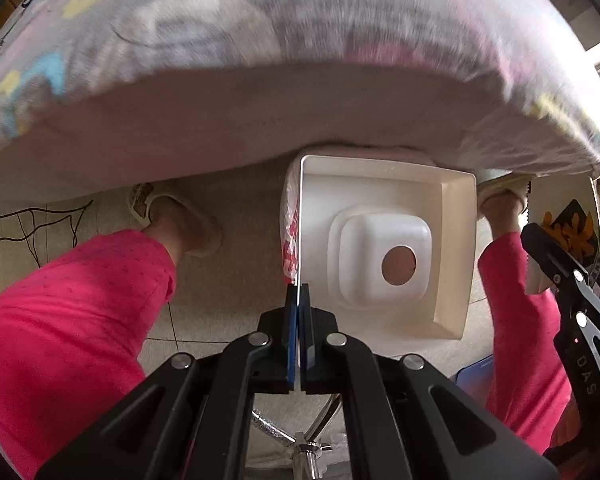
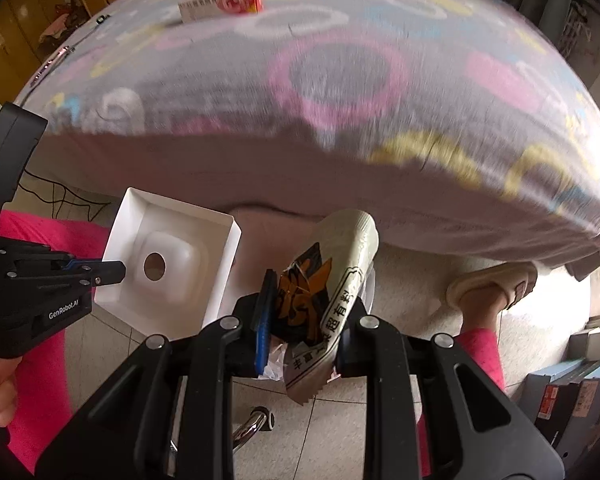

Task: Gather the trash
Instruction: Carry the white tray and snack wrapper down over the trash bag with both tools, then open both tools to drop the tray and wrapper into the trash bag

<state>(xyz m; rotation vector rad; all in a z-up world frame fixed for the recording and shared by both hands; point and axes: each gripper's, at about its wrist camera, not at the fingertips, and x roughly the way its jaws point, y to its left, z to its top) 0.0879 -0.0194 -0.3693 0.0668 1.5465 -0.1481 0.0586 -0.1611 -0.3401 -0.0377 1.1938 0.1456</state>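
A bed covered by a grey sheet with pink, yellow and blue rings is seen above a pale tiled floor; wooden cabinets are glimpsed behind. "GenRobot.AI" is read on the left gripper — its jaws are clenched on the rim of one white box tray, held just beside the bed edge over the floor. One crumpled snack wrapper, printed with Chinese characters, is grasped by the right gripper. Several small cartons are left on the bed — blurred. Two slippers are counted.
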